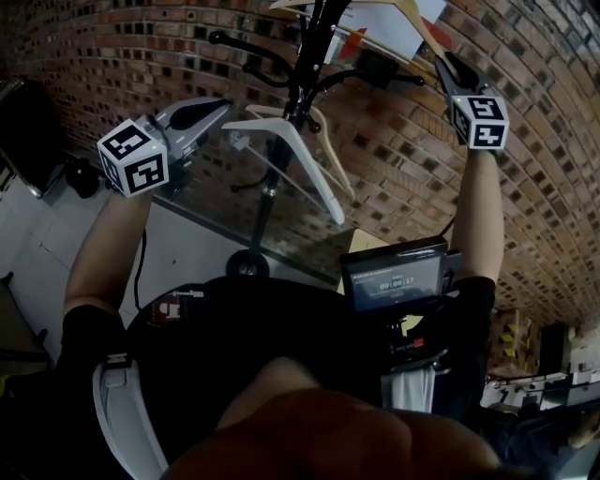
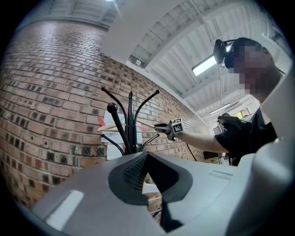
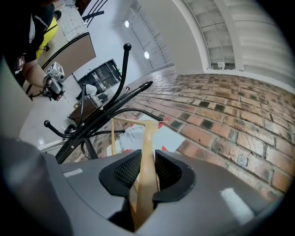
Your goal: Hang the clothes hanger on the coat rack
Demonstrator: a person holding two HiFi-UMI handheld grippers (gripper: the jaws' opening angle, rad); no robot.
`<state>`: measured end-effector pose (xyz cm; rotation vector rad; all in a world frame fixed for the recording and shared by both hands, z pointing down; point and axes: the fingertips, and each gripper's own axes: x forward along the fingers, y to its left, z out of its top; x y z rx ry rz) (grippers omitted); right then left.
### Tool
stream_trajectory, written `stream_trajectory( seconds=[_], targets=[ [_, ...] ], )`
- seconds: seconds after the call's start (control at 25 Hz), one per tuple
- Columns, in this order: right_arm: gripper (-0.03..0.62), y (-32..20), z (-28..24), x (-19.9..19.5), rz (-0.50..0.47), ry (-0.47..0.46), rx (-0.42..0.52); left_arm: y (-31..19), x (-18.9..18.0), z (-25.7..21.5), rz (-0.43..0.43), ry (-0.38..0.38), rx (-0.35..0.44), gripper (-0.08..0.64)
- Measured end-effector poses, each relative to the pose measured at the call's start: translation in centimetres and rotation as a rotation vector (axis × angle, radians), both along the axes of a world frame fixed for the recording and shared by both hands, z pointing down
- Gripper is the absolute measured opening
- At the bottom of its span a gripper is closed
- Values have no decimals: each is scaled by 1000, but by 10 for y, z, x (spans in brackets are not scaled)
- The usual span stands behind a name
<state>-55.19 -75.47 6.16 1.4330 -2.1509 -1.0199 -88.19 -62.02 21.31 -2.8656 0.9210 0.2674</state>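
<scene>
Sitting edge-on between the right gripper's jaws, the wood hanger is pinched by both pads on one of its arms, and its top reaches toward the black rack. Whether it touches a rack arm cannot be told. From the head view this hanger lies at the top right of the frame, level with the rack's upper arms, with the right gripper just below and right of it on a raised forearm. A white hanger hangs lower on the rack's pole, near the frame's centre. The left gripper is at the left of the frame, well apart from the wood hanger, pointing toward the rack. In its own view the left gripper's jaws meet at the tips with nothing between them, and the rack stands beyond. A brick wall fills the background, and a small screen sits on the person's chest.
</scene>
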Motion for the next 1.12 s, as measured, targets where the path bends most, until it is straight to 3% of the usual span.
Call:
stream_trajectory(
  seconds=[0.32,0.48,0.76,1.12],
  targets=[
    [107,-12,10,-35,11,135,47,5,-18,4,-37,7,-8,-6],
    [107,-16,11,-33,36,147,74,8,-24,4,-45,7,-12,-6],
    [107,-17,21,-24,64,268,101,10,-33,10,-54,11,-22,-6],
    [107,-26,44,-10,49,193,43,11,-38,16,-56,16,-41,-7]
  ],
)
